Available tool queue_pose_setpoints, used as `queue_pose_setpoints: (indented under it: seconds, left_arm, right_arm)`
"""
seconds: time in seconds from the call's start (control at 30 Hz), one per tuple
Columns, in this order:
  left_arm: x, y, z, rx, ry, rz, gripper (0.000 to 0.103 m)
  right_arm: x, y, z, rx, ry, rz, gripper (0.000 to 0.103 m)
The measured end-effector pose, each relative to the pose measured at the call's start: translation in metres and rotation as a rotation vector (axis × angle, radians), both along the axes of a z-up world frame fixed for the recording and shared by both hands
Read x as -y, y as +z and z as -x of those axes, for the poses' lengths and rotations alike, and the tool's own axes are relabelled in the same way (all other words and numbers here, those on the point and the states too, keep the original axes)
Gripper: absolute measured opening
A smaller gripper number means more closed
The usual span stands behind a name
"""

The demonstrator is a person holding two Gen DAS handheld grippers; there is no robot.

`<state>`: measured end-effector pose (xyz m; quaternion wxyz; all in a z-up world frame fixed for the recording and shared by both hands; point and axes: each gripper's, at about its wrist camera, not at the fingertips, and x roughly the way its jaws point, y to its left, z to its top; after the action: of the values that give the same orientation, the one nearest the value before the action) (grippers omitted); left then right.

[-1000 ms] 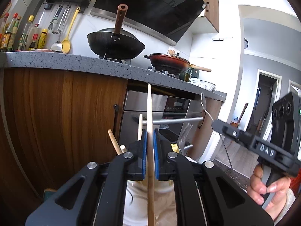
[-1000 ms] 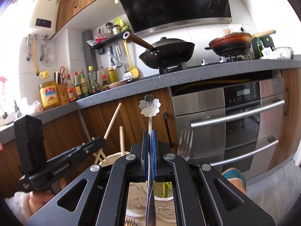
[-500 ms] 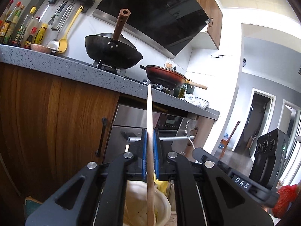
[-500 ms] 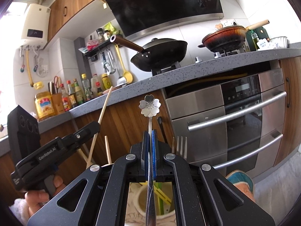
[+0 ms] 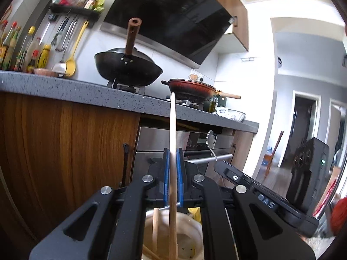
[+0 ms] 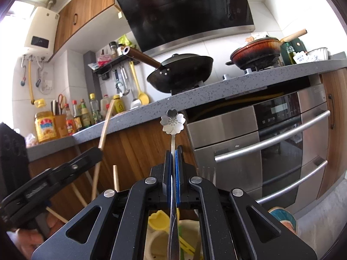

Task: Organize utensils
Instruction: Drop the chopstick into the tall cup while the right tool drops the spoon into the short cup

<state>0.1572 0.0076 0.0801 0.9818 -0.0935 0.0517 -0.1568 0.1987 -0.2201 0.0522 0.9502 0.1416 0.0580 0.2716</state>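
Observation:
My left gripper (image 5: 172,151) is shut on a long wooden chopstick (image 5: 172,125) that stands upright between the blue pads. Its lower end reaches into a cream utensil holder (image 5: 190,223) below, beside another wooden stick (image 5: 155,229). My right gripper (image 6: 173,151) is shut on a metal spoon with a flower-shaped handle end (image 6: 172,122), held upright over a cream holder (image 6: 186,227) with yellow and green pieces inside. The right gripper (image 5: 256,186) shows at the right of the left wrist view, and the left gripper (image 6: 71,169) with its chopstick (image 6: 105,125) at the left of the right wrist view.
A wooden cabinet (image 5: 65,147) and steel oven (image 6: 271,143) stand close ahead under a grey counter (image 5: 86,91). A black wok (image 5: 128,69) and a red pan (image 5: 193,87) sit on the hob. More wooden sticks (image 6: 116,177) and fork tines (image 6: 206,171) rise behind the fingers.
Both grippers sank a little toward the holders with their utensils still clamped. The right gripper drew closer to the left one in the left wrist view.

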Motion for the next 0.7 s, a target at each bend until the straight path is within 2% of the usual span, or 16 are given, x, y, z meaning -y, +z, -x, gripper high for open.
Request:
queue_pose_setpoints:
  seconds: [0.3,0.53,0.7]
  left_arm:
    - [-0.002,0.0,0.006,0.01,-0.012,-0.01,0.006]
    - [-0.001,0.003,0.007,0.003,-0.004,-0.026,0.008]
    - [0.0,0.002,0.009,-0.005,-0.005,-0.033,0.008]
  right_arm:
    - [-0.003,-0.008,-0.003,-0.003,-0.021,0.024,0.004]
    - [-0.004,-0.005,-0.004,0.014,-0.028,0.006,0.004]
    - [-0.013,-0.007,-0.007,0.033,-0.059,0.052,0.004]
